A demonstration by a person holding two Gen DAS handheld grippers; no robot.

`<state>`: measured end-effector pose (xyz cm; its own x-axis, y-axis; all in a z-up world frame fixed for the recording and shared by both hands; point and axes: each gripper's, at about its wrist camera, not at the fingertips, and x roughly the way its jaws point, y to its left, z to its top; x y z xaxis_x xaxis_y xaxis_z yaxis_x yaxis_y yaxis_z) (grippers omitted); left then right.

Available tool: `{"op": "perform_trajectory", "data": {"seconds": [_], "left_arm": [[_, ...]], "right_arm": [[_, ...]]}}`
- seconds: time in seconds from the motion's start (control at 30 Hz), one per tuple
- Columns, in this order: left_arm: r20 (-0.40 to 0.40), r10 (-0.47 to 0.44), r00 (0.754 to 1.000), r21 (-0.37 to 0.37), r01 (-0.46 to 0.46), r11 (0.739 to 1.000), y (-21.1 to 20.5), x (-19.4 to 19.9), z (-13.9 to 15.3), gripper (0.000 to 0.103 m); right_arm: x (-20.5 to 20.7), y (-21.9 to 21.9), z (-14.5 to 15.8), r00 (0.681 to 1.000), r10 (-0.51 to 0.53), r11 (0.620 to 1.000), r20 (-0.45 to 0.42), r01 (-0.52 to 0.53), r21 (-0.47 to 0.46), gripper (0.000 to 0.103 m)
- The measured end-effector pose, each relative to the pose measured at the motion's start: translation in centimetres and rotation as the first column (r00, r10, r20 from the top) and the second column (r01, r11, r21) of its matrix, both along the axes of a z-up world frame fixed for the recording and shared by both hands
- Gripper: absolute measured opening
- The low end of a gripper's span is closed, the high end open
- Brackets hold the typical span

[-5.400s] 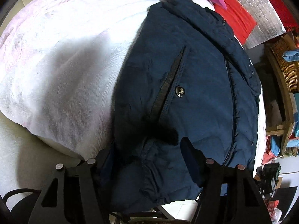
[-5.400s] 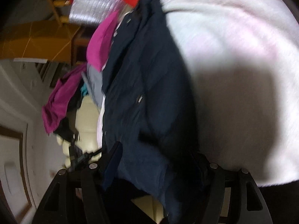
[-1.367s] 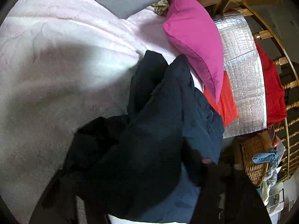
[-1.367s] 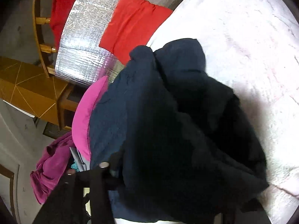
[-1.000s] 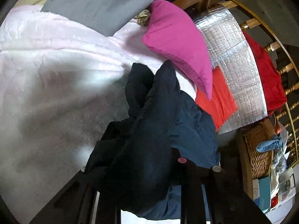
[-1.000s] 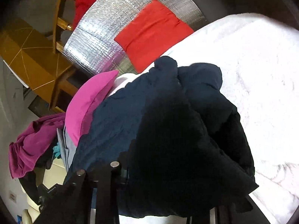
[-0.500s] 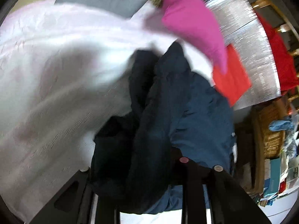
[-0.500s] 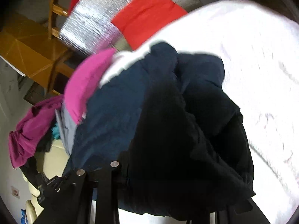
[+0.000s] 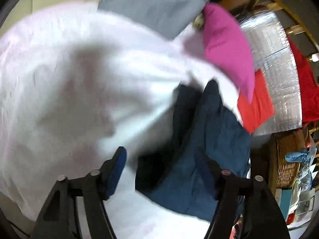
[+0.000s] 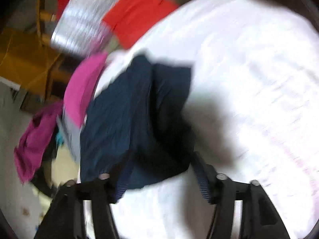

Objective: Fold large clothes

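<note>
A navy padded jacket (image 9: 211,139) lies bunched and folded over on the white blanket (image 9: 79,79), near the blanket's right edge. My left gripper (image 9: 161,161) is opening just in front of the jacket's near hem. Its right finger (image 9: 207,165) overlaps the cloth and its left finger (image 9: 117,165) is over bare blanket, with nothing pinched. In the right wrist view the jacket (image 10: 127,115) lies left of centre on the blanket (image 10: 249,79). My right gripper (image 10: 162,175) is also opening, its pads apart with the jacket's near edge loose between them. Both views are motion-blurred.
A pink pillow (image 9: 227,45) and a folded grey cloth (image 9: 155,8) lie at the far side of the blanket. Past the jacket are a red cloth (image 9: 255,103) on a silver foil mat (image 9: 279,69) and a wicker basket (image 9: 287,159). A magenta garment (image 10: 33,139) hangs at the left.
Both grippers were shut on the jacket's hem a second ago. Their jaws have spread wide and pulled back, and the jacket now rests folded on the blanket.
</note>
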<state>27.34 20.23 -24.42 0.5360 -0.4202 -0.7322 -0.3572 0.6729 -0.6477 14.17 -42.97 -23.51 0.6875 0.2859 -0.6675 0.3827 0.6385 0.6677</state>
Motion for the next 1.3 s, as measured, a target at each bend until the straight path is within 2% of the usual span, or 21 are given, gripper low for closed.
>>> {"op": "perform_trajectory", "data": {"seconds": [0.07,0.17,0.3,0.37,0.47,0.57,0.63,0.67,0.7,0.73,0.8,0.87,0.97,1.0,1.03,1.07,1.1,1.17,1.2,1.27,1.3], "left_arm": [[0.04,-0.016,0.999,-0.012,0.017,1.0,-0.5,0.7,0.1,0.076],[0.069,-0.072,0.995,-0.045,0.075,0.996,-2.2,2.2,-0.9,0.078],[0.035,-0.107,0.994,-0.085,0.11,0.99,-4.3,4.4,-3.0,0.078],[0.007,-0.103,0.995,-0.089,0.103,0.991,-5.0,5.6,-3.8,0.078],[-0.007,-0.107,0.994,-0.077,0.107,0.991,-5.4,6.1,-4.7,0.079],[0.004,-0.114,0.993,-0.082,0.114,0.99,-5.9,6.6,-5.3,0.079],[0.031,-0.12,0.992,-0.084,0.122,0.989,-6.1,6.8,-5.2,0.078],[0.06,-0.129,0.99,-0.088,0.134,0.987,-6.3,6.9,-5.0,0.077],[0.081,-0.135,0.988,-0.09,0.142,0.986,-6.6,7.0,-5.0,0.072],[0.102,-0.146,0.984,-0.077,0.155,0.985,-7.1,7.3,-4.7,0.057],[0.112,-0.155,0.981,-0.022,0.159,0.987,-7.7,7.4,-4.2,0.053],[0.132,-0.147,0.98,-0.008,0.149,0.989,-8.0,7.4,-3.7,0.048],[0.142,-0.148,0.979,0.016,0.147,0.989,-7.9,7.4,-3.6,0.047],[0.131,-0.145,0.981,0.023,0.143,0.989,-7.7,7.4,-3.8,0.047],[0.114,-0.144,0.983,0.021,0.143,0.99,-7.4,7.4,-4.5,0.048],[0.105,-0.147,0.984,0.02,0.146,0.989,-7.5,7.5,-4.8,0.051],[0.102,-0.148,0.984,0.02,0.147,0.989,-7.4,7.5,-4.9,0.053],[0.09,-0.136,0.987,0.015,0.135,0.991,-7.2,7.4,-5.0,0.054],[0.088,-0.127,0.988,0.007,0.126,0.992,-7.0,7.3,-4.8,0.054],[0.1,-0.107,0.989,0.011,0.107,0.994,-6.8,7.1,-4.0,0.054],[0.111,-0.098,0.989,0.018,0.097,0.995,-6.7,7.1,-3.7,0.054]], "right_arm": [[0.4,-1.3,-0.2,0.998,-0.027,0.999,0.065,0.025,0.038,0.084],[2.7,-1.7,-1.9,0.996,-0.028,0.997,0.079,0.022,0.079,0.084],[6.5,-1.3,-4.4,0.999,-0.003,0.999,0.051,0.0,0.052,0.084],[8.0,-1.3,-5.7,0.999,0.005,0.997,0.052,-0.009,0.071,0.084],[10.9,0.5,-6.7,0.997,0.037,0.994,0.069,-0.044,0.103,0.084],[12.5,1.3,-6.8,0.995,0.057,0.996,0.078,-0.062,0.059,0.084],[13.0,2.1,-6.6,0.994,0.06,0.998,0.086,-0.062,0.019,0.076],[13.2,2.5,-6.5,0.994,0.062,0.998,0.088,-0.062,0.0,0.062],[13.4,2.9,-6.4,0.994,0.066,0.998,0.087,-0.065,-0.015,0.053],[13.3,3.2,-6.1,0.994,0.064,0.998,0.09,-0.061,-0.032,0.051],[13.1,3.7,-4.9,0.992,0.057,0.996,0.11,-0.049,-0.076,0.042],[12.7,4.4,-3.3,0.987,0.062,0.991,0.148,-0.044,-0.124,0.039],[11.9,5.0,-1.7,0.978,0.063,0.985,0.2,-0.028,-0.173,0.038],[12.0,5.0,-2.1,0.981,0.06,0.982,0.184,-0.025,-0.189,0.038],[12.4,5.0,-3.2,0.99,0.055,0.978,0.127,-0.028,-0.205,0.038],[12.9,4.7,-4.5,0.997,0.046,0.98,0.068,-0.032,-0.198,0.038],[12.9,4.5,-5.2,0.998,0.041,0.985,0.05,-0.032,-0.169,0.04],[12.6,3.7,-5.1,0.999,0.021,0.994,0.049,-0.016,-0.104,0.046],[12.4,3.5,-4.5,0.999,0.01,0.995,0.044,-0.006,-0.096,0.053],[11.8,3.2,-3.1,0.999,-0.022,0.992,0.048,0.028,-0.124,0.065],[11.5,2.9,-2.6,0.998,-0.042,0.988,0.048,0.049,-0.148,0.066]]}}
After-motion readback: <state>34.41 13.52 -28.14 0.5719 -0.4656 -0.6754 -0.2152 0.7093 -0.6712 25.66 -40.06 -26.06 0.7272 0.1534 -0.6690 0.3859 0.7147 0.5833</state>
